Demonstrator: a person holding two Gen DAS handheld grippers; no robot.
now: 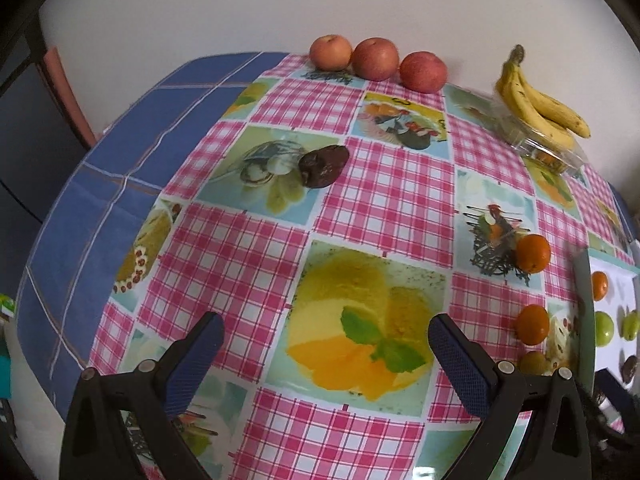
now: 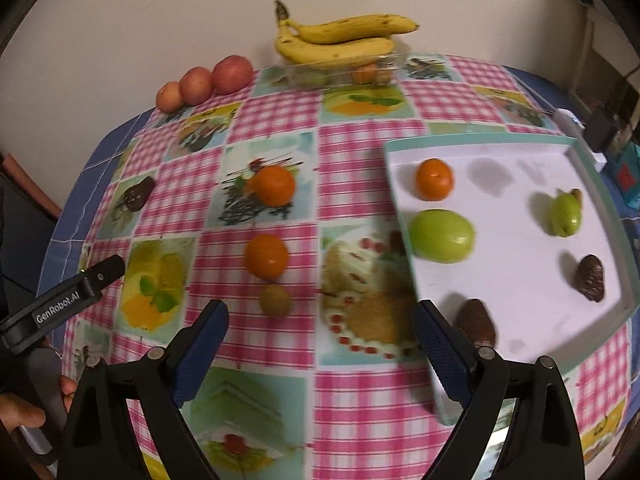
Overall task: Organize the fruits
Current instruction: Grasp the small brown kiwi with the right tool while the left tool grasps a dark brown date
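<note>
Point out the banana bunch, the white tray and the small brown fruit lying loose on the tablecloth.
banana bunch (image 2: pixel 340 40): right wrist view, middle of the bananas.
white tray (image 2: pixel 516 264): right wrist view, bare white floor.
small brown fruit (image 2: pixel 275 300): right wrist view, its centre.

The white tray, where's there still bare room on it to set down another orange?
On the white tray, the middle is bare, bordered by the orange and big green fruit on the left and the small green fruit and dark fruit on the right. The far strip beside the orange is free too. The near-left corner, by another dark fruit, is tighter.
</note>
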